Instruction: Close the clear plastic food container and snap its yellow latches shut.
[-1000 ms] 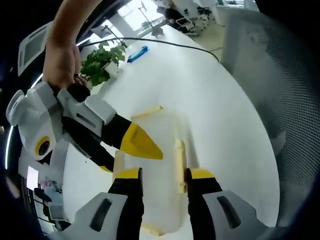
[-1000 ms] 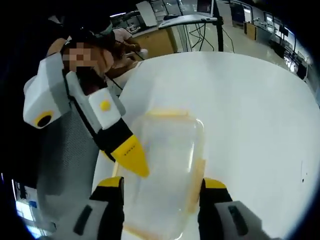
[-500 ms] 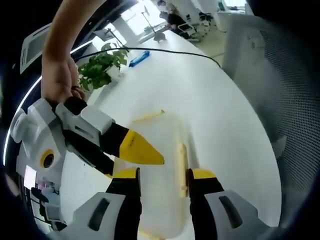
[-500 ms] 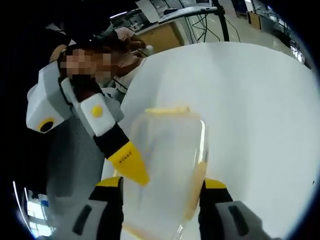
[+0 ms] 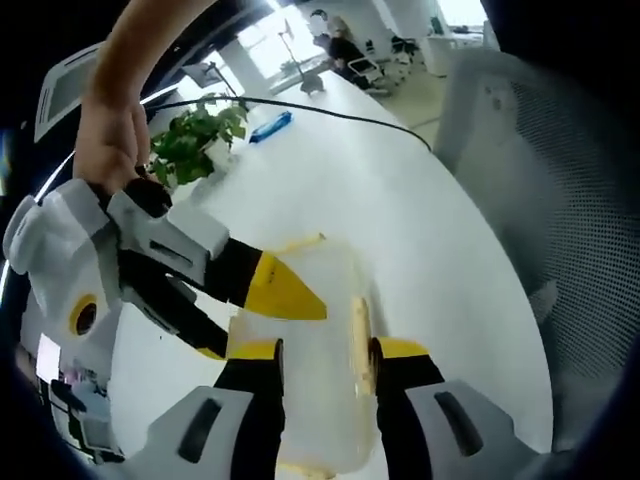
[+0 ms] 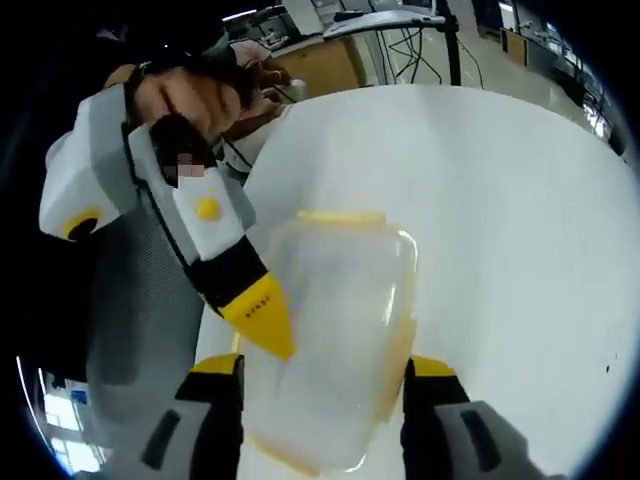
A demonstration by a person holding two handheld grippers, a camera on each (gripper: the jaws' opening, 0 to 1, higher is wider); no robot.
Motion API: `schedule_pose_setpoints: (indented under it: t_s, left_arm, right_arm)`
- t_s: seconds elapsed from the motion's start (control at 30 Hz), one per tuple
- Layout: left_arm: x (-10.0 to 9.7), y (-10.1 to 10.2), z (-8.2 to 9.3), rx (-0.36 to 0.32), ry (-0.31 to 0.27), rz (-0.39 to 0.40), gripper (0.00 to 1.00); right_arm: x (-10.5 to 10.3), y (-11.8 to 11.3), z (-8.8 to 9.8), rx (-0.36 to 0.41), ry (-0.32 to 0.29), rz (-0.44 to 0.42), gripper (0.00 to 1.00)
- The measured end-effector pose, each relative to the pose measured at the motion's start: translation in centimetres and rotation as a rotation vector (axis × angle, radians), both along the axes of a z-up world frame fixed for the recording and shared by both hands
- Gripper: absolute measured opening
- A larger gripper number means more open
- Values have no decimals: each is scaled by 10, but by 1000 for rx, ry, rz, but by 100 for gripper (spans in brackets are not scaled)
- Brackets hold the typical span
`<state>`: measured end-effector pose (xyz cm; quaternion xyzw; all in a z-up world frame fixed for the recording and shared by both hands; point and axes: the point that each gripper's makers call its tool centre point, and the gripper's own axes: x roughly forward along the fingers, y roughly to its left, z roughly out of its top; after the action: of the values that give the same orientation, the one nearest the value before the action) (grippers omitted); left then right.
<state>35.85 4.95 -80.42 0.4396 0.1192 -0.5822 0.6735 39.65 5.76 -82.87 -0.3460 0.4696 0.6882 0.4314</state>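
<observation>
Clear container (image 6: 330,335), still unlatched, stays between both open tongs, left (image 5: 322,352) and right (image 6: 322,368).

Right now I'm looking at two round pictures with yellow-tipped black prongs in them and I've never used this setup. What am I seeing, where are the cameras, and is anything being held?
There is no robot here: a person holds one two-jaw tool in each hand, and a fisheye camera rides on each tool. In the left gripper view, the left gripper rises from the bottom edge, its jaws open on either side of the clear plastic food container. The tool coming in from the left of that picture is the right gripper, held by the person's hand. The right gripper view is the reverse: the right gripper's own open jaws frame the container from below, with the other tool's yellow tip over the container's edge. The container, with its yellow latches, sits on a white table. A potted plant and a blue object lie further back. Neither gripper clearly clamps anything.
</observation>
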Motion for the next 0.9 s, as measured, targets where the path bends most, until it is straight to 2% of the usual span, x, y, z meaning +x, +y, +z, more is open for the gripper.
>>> schedule_pose_setpoints:
  t_s: [0.03, 0.1, 0.13, 0.23, 0.3, 0.33, 0.37, 0.4, 0.47, 0.53, 0.6, 0.67, 0.77, 0.9]
  left_arm:
    - [1, 1, 2, -6, 6, 15, 39]
    - [-1, 4, 2, -4, 55, 36, 43]
    - [1, 6, 3, 1, 46, 38, 44]
    - [1, 11, 5, 13, 45, 42, 44]
    - [2, 14, 8, 12, 47, 46, 42]
    - [1, 16, 11, -5, 75, 66, 41]
    - [1, 17, 12, -7, 78, 66, 39]
    - [2, 19, 13, -7, 79, 64, 39]
    - [2, 22, 12, 14, 75, 61, 40]
    - [1, 24, 13, 17, 79, 57, 40]
    - [1, 25, 14, 18, 90, 61, 40]
    - [-1, 25, 14, 22, 99, 53, 40]
    - [-3, 26, 12, 31, 113, 52, 36]
    - [-2, 25, 17, 23, 113, 42, 40]
  right_arm:
    - [0, -1, 0, -2, -9, 3, 65]
    - [-1, -3, 4, -3, -18, 5, 64]
    - [-1, -4, 6, -4, -26, 4, 64]
    - [2, 0, 13, 39, -59, 26, 59]
    - [4, 3, 18, 36, -66, -5, 58]
    - [4, 3, 20, 41, -70, -5, 58]
    - [5, 7, 22, 62, -85, 3, 58]
    - [7, 8, 24, 65, -106, 0, 58]
    - [4, 7, 26, 60, -106, 3, 55]
    - [8, 10, 27, 82, -152, 30, 57]
    - [10, 11, 28, 78, -167, 21, 61]
    - [12, 12, 30, 85, -189, 31, 60]
    - [8, 14, 31, 89, -170, 23, 62]
    - [1, 11, 29, 63, -177, 46, 60]
